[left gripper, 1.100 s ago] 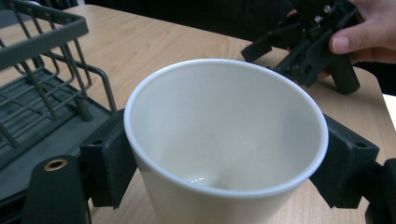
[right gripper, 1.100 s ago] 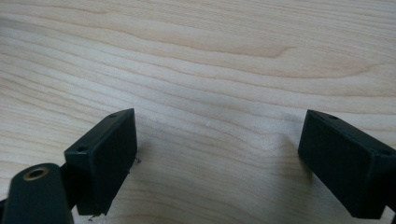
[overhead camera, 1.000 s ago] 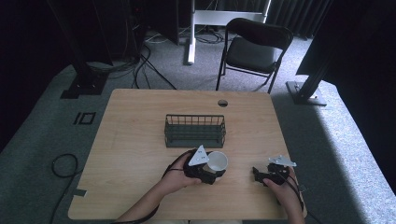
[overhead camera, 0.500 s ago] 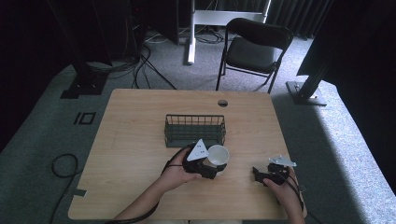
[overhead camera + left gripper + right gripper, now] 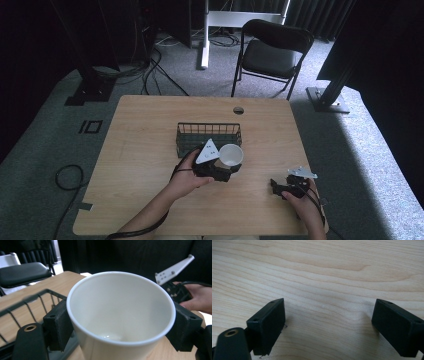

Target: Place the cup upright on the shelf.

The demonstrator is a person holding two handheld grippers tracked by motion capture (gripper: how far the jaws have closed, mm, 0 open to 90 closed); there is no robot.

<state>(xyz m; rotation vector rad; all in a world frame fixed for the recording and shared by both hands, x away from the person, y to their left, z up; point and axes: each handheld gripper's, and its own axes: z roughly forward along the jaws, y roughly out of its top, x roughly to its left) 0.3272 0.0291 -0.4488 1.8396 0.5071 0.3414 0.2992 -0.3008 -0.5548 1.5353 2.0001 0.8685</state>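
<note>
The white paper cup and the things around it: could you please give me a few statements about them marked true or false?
1. The left gripper is shut on the white paper cup, one jaw on each side. True.
2. The cup lies inside the black wire basket. False: it is held just in front of the basket, outside it.
3. The right gripper holds a second cup. False: its jaws stand open over the bare light wooden table.
4. The cup's opening faces up. True.
5. A black folding chair stands beyond the table. True.
</note>
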